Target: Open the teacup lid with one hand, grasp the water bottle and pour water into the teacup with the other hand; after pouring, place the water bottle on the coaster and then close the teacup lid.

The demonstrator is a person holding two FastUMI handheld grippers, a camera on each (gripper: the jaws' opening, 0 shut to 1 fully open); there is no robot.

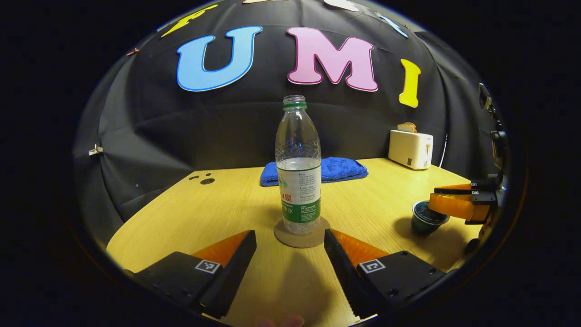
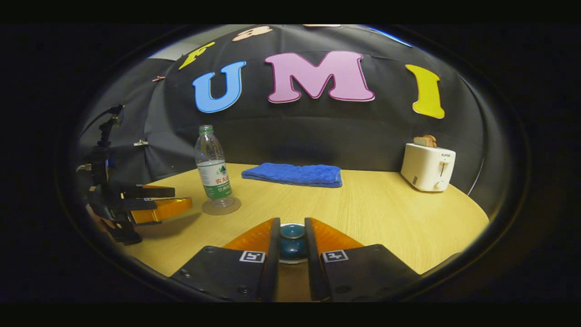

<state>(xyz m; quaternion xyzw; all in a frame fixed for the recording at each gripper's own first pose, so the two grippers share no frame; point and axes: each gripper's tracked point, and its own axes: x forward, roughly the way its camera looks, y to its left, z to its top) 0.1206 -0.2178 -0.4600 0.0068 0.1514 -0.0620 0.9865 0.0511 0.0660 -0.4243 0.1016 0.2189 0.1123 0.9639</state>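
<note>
While the bottle (image 1: 297, 170) stands uncapped on the coaster (image 1: 302, 235), between and just beyond the wide-apart fingers of the left claw (image 1: 290, 254), the right claw (image 2: 292, 245) sits over the teacup (image 1: 426, 218) with its fingers drawn close around the lid (image 2: 292, 240); whether they press on it I cannot tell. Judging by this, the lid step is in hand: keep the grip centred on the knob, level and steady, without tipping the cup on the tabletop (image 2: 386, 213).

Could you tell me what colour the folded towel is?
The towel is blue, clearest in the right gripper view.
</note>
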